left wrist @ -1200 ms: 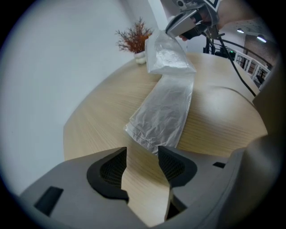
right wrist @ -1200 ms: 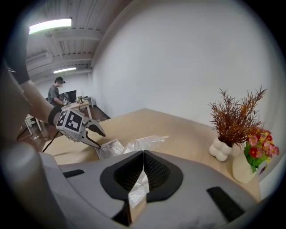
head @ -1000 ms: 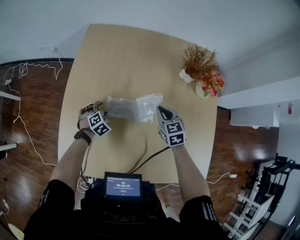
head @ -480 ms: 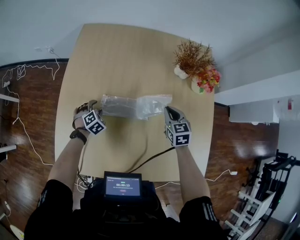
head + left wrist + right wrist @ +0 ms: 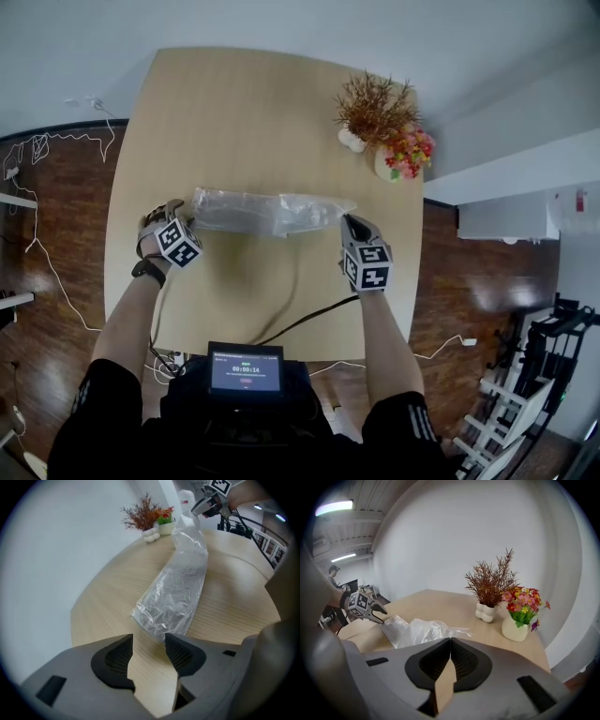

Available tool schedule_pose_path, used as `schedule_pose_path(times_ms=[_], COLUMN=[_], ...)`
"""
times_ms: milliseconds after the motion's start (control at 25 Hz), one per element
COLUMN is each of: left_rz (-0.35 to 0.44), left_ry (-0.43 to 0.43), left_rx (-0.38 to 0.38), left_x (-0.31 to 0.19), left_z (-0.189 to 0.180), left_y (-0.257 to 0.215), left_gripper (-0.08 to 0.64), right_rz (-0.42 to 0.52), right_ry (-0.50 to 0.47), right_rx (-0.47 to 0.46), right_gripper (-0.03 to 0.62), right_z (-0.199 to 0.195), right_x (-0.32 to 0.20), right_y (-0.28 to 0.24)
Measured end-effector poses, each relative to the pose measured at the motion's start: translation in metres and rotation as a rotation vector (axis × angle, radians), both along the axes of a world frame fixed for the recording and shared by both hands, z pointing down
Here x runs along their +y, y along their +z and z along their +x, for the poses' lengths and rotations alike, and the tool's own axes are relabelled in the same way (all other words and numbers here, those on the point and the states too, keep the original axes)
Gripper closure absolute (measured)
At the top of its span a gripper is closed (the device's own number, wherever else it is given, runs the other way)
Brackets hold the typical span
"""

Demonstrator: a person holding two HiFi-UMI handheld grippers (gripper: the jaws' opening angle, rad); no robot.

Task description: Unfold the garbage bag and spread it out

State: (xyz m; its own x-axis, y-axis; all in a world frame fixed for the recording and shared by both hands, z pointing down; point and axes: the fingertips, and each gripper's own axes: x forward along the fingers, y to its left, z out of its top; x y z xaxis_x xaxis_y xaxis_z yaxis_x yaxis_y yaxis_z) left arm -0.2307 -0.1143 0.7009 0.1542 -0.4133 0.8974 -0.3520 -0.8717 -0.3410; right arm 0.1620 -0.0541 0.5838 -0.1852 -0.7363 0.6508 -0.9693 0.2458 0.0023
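Observation:
A clear plastic garbage bag lies stretched in a long crumpled strip across the light wooden table. My right gripper is shut on the bag's right end; the left gripper view shows that end lifted off the table by the right gripper. My left gripper stands open at the bag's left end. Its jaws have only bare table between them, and the bag's near edge lies just past the tips. In the right gripper view the closed jaws point along the bag.
At the table's far right stand a white vase of dried brown twigs and a pot of colourful flowers. A black cable runs over the near table edge. A small screen sits at the person's chest.
The right gripper has moved right with the bag's end in it, and the bag is drawn out longer. The left gripper has stayed at the bag's left end.

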Motion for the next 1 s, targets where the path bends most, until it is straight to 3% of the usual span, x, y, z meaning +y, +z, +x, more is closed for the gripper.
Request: schedule_pose_path(times_ms=[680, 1000], left_rz=[-0.005, -0.003], left_ry=[-0.032, -0.048], left_rx=[-0.041, -0.059], left_x=[0.0, -0.001], left_z=[-0.003, -0.003], left_y=[-0.001, -0.002], left_gripper=[0.339, 0.336], right_rz=[-0.124, -0.203], right_ry=[0.145, 0.162], right_rx=[0.04, 0.02], right_gripper=[0.566, 0.565], right_z=[0.097, 0.111], right_x=[0.043, 0.056], right_y=[0.05, 0.084])
